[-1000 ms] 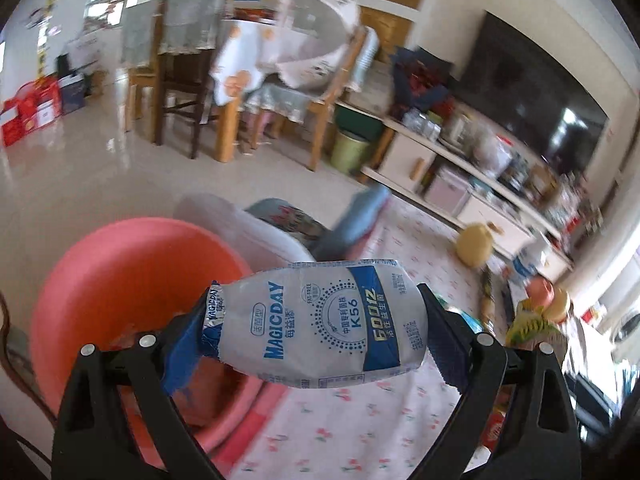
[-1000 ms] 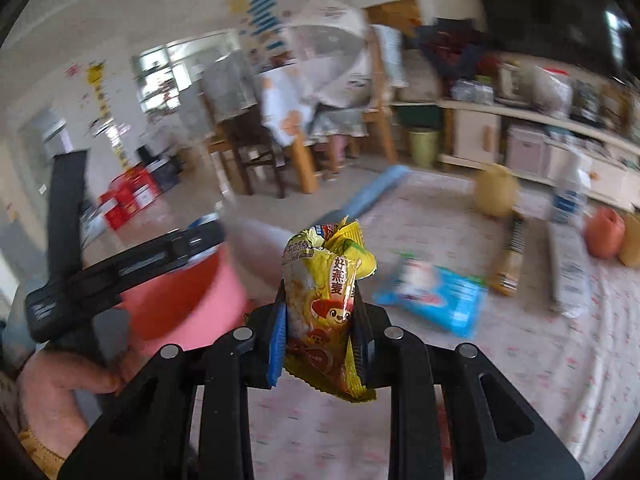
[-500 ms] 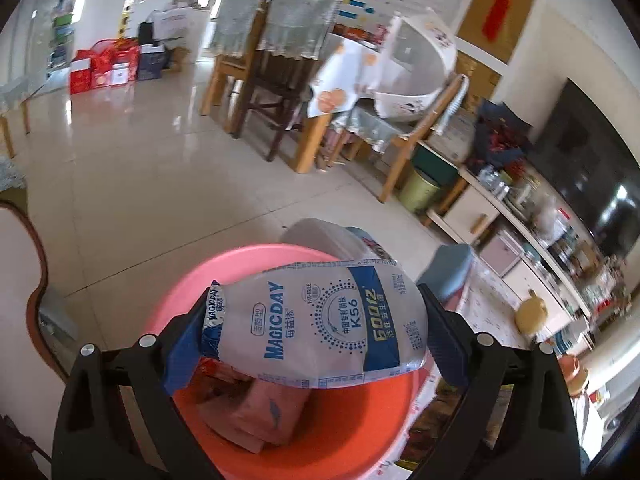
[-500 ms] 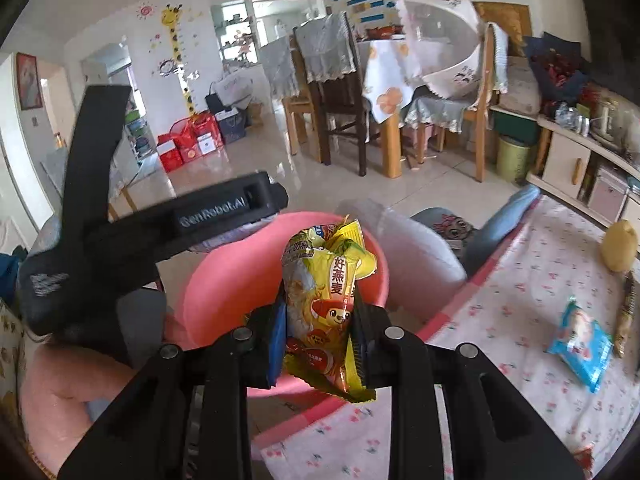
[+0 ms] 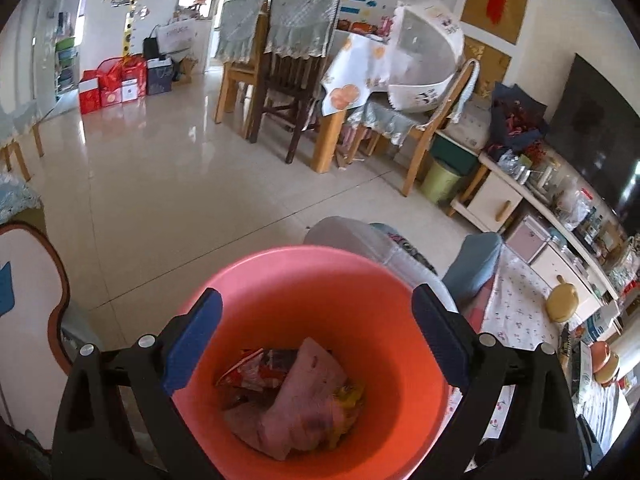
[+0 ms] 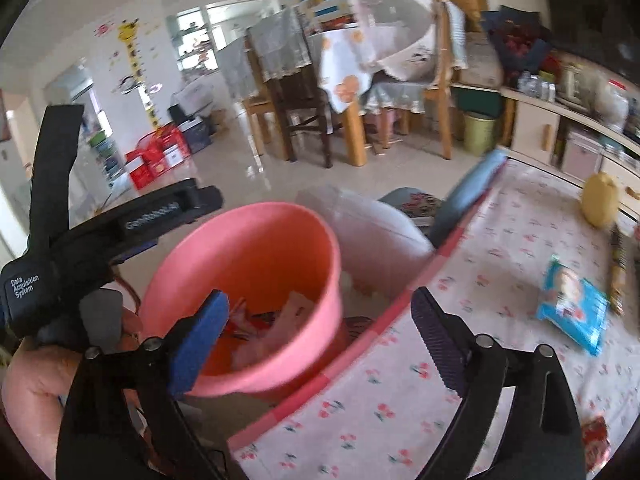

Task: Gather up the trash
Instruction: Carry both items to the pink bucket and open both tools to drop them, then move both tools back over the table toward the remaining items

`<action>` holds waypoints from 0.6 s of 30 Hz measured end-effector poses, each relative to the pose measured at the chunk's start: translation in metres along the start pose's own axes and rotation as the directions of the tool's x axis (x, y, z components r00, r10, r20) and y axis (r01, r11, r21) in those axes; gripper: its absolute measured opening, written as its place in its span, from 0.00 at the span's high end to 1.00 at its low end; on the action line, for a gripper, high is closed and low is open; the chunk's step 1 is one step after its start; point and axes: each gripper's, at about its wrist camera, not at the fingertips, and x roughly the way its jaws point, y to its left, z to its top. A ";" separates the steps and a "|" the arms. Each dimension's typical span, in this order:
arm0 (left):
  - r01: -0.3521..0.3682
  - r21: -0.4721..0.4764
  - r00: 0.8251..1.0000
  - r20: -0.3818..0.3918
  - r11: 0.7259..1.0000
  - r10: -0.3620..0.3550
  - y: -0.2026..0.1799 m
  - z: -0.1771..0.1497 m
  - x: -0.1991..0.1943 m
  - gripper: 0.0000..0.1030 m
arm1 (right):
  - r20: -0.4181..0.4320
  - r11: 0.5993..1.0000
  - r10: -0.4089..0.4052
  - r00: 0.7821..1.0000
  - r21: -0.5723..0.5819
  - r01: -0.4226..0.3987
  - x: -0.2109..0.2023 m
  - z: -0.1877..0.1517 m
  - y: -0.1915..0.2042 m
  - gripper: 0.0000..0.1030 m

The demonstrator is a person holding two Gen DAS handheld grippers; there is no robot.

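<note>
1. The step in hand is the drop: both hand-held grippers are at the pink bucket (image 5: pixel 312 320), and nothing is between either pair of jaws.
2. The left hand-held gripper (image 5: pixel 316 336) hangs right over the bucket mouth, its blue pads (image 5: pixel 192 340) spread wide and empty.
3. The right hand-held gripper (image 6: pixel 320 344) sits at the bucket's near rim, partly over the cloth; its jaws are opening and stand wide, with nothing pinched.
4. Trash lies in the bucket bottom: a pale pink wrapper (image 5: pixel 308 392), a red one (image 5: pixel 252 372) beneath it and a bit of yellow (image 5: pixel 348 396) at its side.
5. More trash waits on the floral cloth (image 6: pixel 500 248): a blue packet (image 6: pixel 572 308) lies flat, well apart from the bucket, and a small red wrapper (image 6: pixel 596 436) shows at the lower right edge. What the striped stick-like thing (image 6: pixel 618 276) beyond the packet is, I cannot tell.
6. The task looks partly done; those pieces are still out.
7. The next move would likely be to swing the right hand-held gripper away from the bucket toward the blue packet, keep the jaws wide, come down low over the cloth and pinch an edge, since the flat packet offers little to grab and the cloth may bunch up with it.
</note>
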 end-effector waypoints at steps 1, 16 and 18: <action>0.005 0.001 1.000 0.002 1.000 -0.005 -0.001 0.000 -0.001 0.07 | 0.005 1.000 -0.008 1.000 0.006 0.008 -0.004 -0.001 -0.004 0.09; 0.166 0.158 0.981 0.074 0.973 -0.179 -0.056 -0.016 -0.019 0.06 | 0.034 0.993 -0.110 0.993 0.035 0.109 -0.070 -0.040 -0.041 0.09; 0.210 0.204 0.973 0.051 0.956 -0.225 -0.071 -0.023 -0.020 0.06 | 0.038 0.992 -0.123 0.992 0.035 0.122 -0.077 -0.045 -0.045 0.09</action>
